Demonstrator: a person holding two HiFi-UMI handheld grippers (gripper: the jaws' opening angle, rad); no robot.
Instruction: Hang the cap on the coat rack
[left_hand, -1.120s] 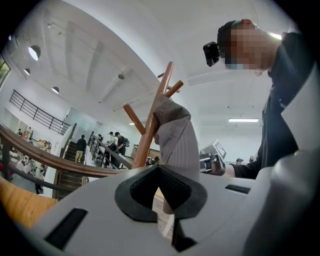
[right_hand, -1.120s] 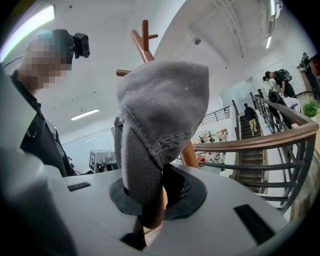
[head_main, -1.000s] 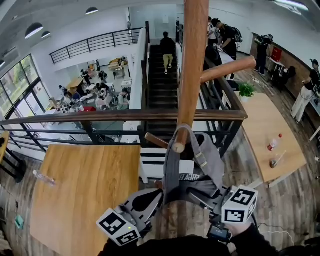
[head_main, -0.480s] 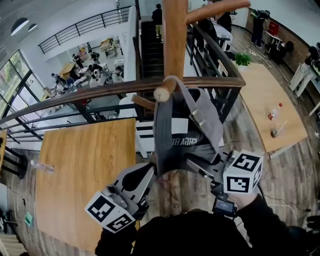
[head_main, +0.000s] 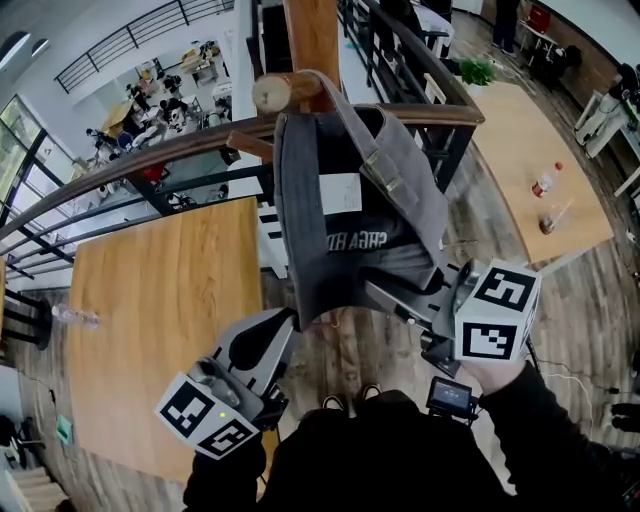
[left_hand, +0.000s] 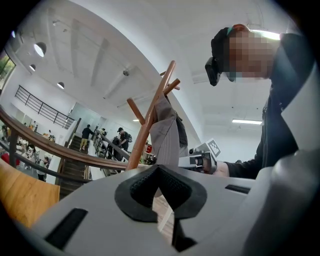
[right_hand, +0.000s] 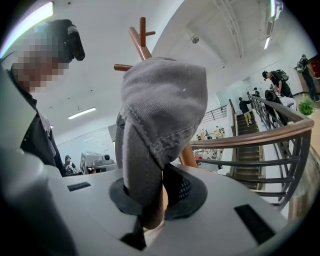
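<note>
The cap (head_main: 350, 230) is grey and hangs from the coat rack (head_main: 313, 30). Its upper rim is looped over the rounded end of a wooden peg (head_main: 275, 92) that sticks out from the rack's pole. In the head view its hollow inside faces up toward the camera, showing a white label and a strap with a buckle along one side. The cloth drapes down from the peg toward both grippers.

The right gripper (head_main: 388, 296) comes in from the right and is clamped on the cap's lower edge. In the right gripper view a folded length of grey fabric (right_hand: 160, 110) runs down between the black pads (right_hand: 187, 192), which press on it from both sides, and the crown bulges just above the jaws.

The left gripper (head_main: 280, 325) sits just beside the cap's lower left edge. Its own view shows its jaws a little apart with nothing between them. There the cap (left_hand: 165, 135) hangs ahead of the jaws, against the slanted pole.

Behind the rack runs a railing (head_main: 200, 140) with a wooden top. A wooden table (head_main: 160, 330) lies below at the left.
</note>
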